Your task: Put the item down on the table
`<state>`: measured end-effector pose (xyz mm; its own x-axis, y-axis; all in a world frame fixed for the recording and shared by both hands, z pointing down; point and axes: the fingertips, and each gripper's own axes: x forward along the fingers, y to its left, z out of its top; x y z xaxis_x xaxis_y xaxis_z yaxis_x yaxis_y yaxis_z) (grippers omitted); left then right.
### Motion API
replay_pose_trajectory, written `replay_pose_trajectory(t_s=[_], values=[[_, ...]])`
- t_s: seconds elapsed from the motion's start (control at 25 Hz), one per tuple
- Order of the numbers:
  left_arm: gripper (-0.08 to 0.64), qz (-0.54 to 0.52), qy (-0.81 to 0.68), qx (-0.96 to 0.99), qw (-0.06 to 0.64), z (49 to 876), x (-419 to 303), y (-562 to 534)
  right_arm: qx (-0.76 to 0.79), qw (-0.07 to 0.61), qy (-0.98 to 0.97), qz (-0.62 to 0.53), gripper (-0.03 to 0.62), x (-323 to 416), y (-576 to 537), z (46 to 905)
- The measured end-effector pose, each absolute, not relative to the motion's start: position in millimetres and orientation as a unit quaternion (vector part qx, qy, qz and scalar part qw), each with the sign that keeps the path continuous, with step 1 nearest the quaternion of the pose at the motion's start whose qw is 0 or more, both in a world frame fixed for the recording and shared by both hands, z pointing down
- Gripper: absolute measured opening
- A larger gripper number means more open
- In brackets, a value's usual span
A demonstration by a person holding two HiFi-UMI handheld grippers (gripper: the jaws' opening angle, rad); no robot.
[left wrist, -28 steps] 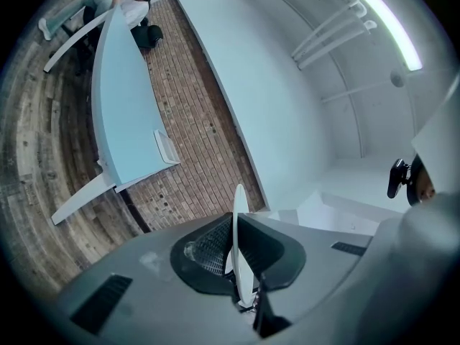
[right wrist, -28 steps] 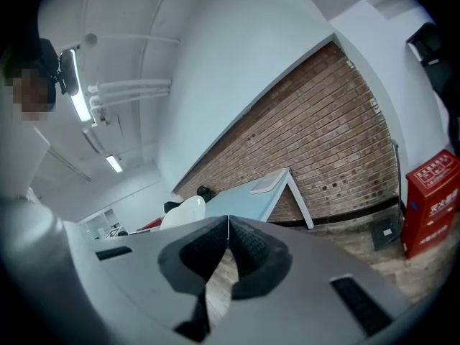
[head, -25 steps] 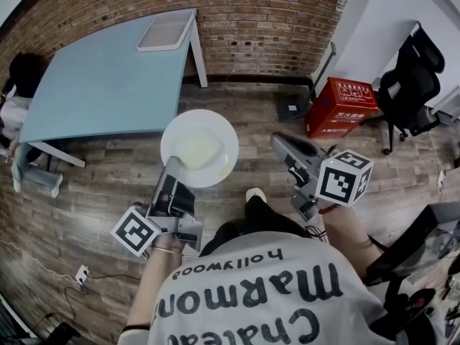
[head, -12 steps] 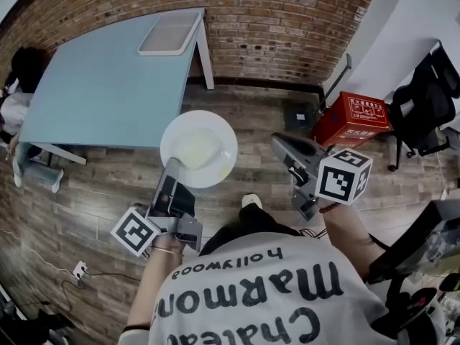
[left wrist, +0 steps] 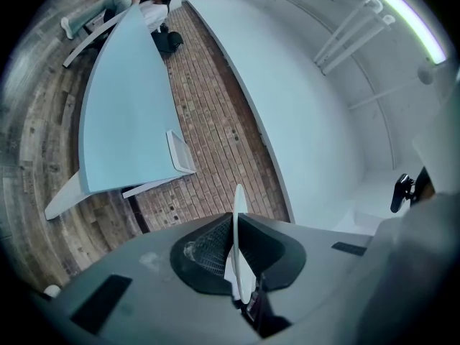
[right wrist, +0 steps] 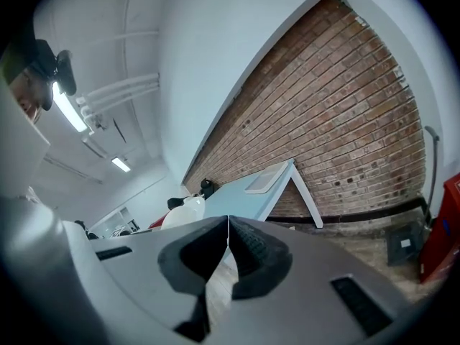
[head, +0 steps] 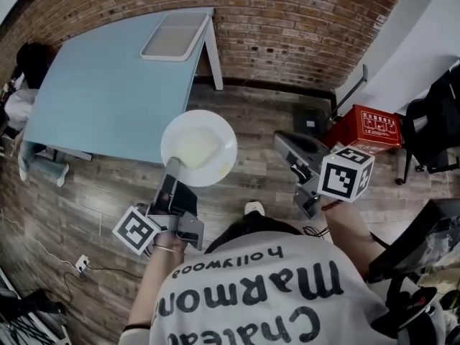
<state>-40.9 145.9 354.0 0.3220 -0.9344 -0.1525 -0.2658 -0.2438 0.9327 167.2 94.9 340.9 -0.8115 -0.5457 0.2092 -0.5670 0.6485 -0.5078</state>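
Observation:
A round white plate (head: pixel 199 148) is held level above the wooden floor, just off the near edge of the light blue table (head: pixel 108 85). My left gripper (head: pixel 175 169) is shut on the plate's near rim. In the left gripper view the plate (left wrist: pixel 237 264) shows edge-on, pinched between the jaws of the left gripper (left wrist: pixel 236 261). My right gripper (head: pixel 284 144) hangs to the right of the plate, apart from it, shut with nothing held. The right gripper (right wrist: pixel 228 228) shows its jaw tips touching in the right gripper view, with the table (right wrist: pixel 244 203) beyond.
A shallow white tray (head: pixel 176 37) lies at the table's far right corner by the brick wall. A red box (head: pixel 374 129) and a black office chair (head: pixel 438 121) stand on the floor at the right. A seated person (head: pixel 21 85) is at the table's left end.
The table, tray and red box have shifted right and slightly down in the head view as the person turns toward the table. Both grippers and the plate keep their places in view.

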Motion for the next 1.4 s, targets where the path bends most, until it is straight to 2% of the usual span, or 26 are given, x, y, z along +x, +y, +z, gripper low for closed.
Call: replay_pose_trajectory(t_s=[0.32,0.76,1.12,1.4], values=[[0.014,-0.408,-0.449,0.673,0.423,355,-48,140,0.290,0.034,-0.915,0.278,0.011,167,84,343],[0.014,-0.403,-0.460,0.655,0.444,348,-24,220,0.284,0.041,-0.911,0.297,0.011,187,164,337],[0.014,-0.394,-0.454,0.638,0.481,366,-41,147,0.296,0.058,-0.892,0.337,0.011,168,100,361],[0.015,-0.401,-0.460,0.632,0.478,370,-48,149,0.290,0.065,-0.894,0.336,0.011,165,101,363]])
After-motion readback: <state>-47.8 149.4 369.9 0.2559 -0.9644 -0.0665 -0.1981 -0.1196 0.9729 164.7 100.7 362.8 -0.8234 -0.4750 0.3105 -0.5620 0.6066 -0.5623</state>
